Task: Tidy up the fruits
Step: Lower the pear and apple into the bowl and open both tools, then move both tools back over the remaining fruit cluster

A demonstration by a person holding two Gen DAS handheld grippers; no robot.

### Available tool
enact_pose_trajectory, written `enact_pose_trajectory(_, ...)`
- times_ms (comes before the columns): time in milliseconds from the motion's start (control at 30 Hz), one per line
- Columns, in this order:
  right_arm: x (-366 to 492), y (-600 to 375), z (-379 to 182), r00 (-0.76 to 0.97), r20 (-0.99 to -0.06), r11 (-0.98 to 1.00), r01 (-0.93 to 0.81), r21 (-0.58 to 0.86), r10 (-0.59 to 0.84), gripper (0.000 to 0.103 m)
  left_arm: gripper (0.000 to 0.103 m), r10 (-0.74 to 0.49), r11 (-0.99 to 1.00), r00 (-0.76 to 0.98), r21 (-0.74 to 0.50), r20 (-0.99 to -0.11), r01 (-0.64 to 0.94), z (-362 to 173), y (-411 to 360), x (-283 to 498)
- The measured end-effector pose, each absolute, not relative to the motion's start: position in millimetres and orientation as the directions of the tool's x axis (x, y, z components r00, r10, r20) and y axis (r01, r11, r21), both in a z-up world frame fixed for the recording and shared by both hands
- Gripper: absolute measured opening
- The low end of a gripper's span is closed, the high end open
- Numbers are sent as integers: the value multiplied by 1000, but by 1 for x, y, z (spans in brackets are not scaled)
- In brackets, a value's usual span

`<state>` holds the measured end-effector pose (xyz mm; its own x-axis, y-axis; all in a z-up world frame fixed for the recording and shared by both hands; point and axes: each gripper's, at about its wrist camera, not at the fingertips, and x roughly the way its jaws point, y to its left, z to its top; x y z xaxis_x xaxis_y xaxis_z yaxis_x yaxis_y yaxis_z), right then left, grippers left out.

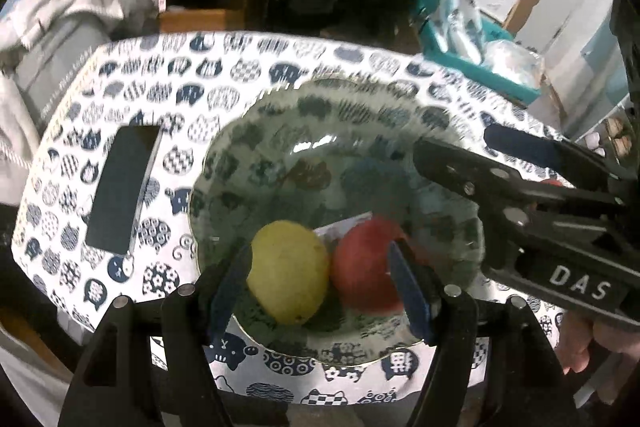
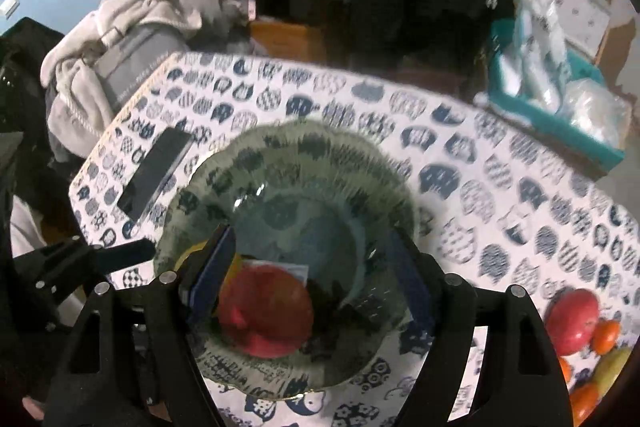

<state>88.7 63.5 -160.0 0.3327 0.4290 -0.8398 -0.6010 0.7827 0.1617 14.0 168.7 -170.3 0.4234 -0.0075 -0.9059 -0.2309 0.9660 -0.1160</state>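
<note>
Fruits: yellow pear (image 1: 287,271) and red apple (image 1: 366,265) lie touching at six o'clock in the glass plate (image 1: 256,115), on the cat-print cloth (image 1: 168,67). More fruit (image 2: 572,321) waits at four o'clock off the plate, beside it. Left gripper (image 1: 320,287): jaws spread, astride the pear, gripping nothing. Right gripper (image 2: 316,275): jaws wide, empty, above the apple. Advised handling: lift straight clear of both fruits, then fetch from the loose pile.

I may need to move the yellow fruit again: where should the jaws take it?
Grip the lemon across its narrow middle, coming down from above. It lies on its side in the glass plate, close beside the red apple, so put one pad in that tight gap and one on its free side.
</note>
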Motion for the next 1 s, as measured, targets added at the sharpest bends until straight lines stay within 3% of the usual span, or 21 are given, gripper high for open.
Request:
enact_pose_trajectory(533,67,20,-52,576,-682,833,-547,88,450,78,72,12,977,643,-129,-766,-172,-77,151,-4)
enact_pose_trajectory(1000,37,-18,-1,665,-587,838,-544,44,463,78,77,-25,987,747,-137,-665,-89,-19,128,-19)
